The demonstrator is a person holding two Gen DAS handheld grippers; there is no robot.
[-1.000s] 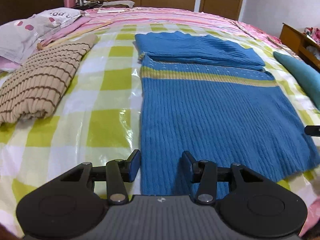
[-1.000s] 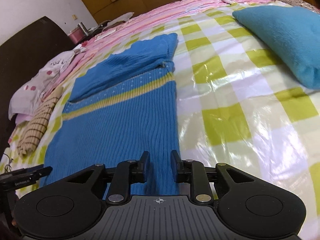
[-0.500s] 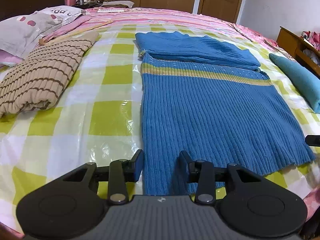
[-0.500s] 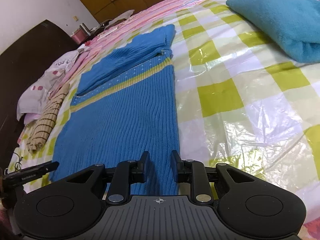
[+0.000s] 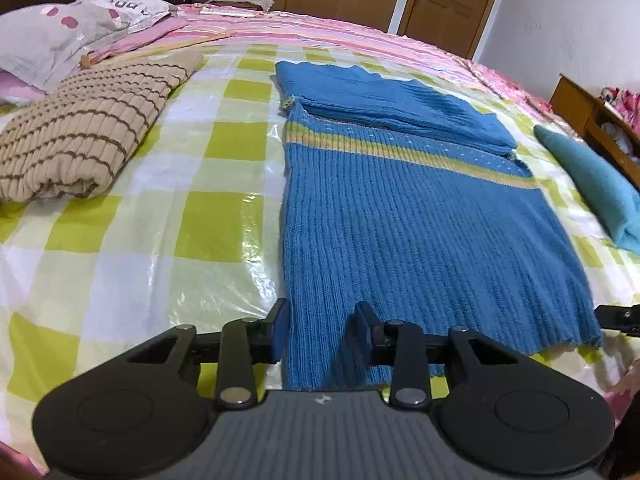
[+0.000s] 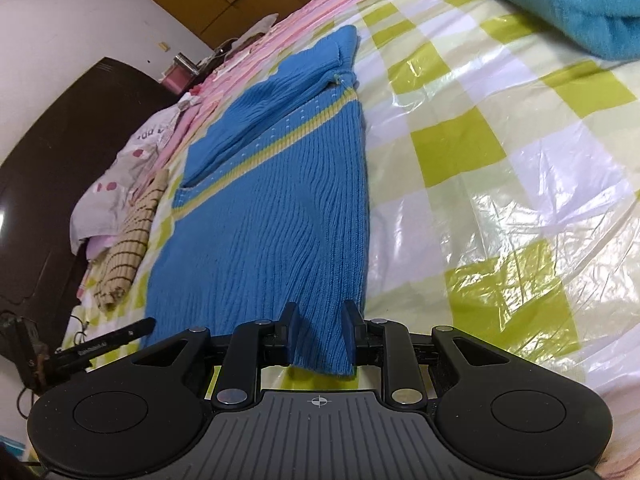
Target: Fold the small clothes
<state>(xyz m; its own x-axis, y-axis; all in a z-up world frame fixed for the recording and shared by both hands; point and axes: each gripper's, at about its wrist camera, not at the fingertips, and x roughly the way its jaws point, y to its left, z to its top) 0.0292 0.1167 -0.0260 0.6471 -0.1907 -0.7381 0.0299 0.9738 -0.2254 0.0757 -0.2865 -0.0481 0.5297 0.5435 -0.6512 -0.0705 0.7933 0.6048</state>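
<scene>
A blue knit sweater with a yellow band lies flat on the checked bed cover, its sleeves folded across the top; it also shows in the right wrist view. My left gripper is open, its fingers either side of the hem's near left corner. My right gripper is open, its fingers either side of the hem's near right corner. Neither grips the cloth. The right gripper's tip shows at the left wrist view's right edge.
A folded beige striped sweater lies at left, pillows behind it. A teal cushion lies at right, also in the right wrist view. A wooden nightstand stands beyond the bed's right side.
Both grippers have drawn back toward the near hem of the blue sweater and lowered. The left fingers have closed in a little around the corner. The sweater has not moved.
</scene>
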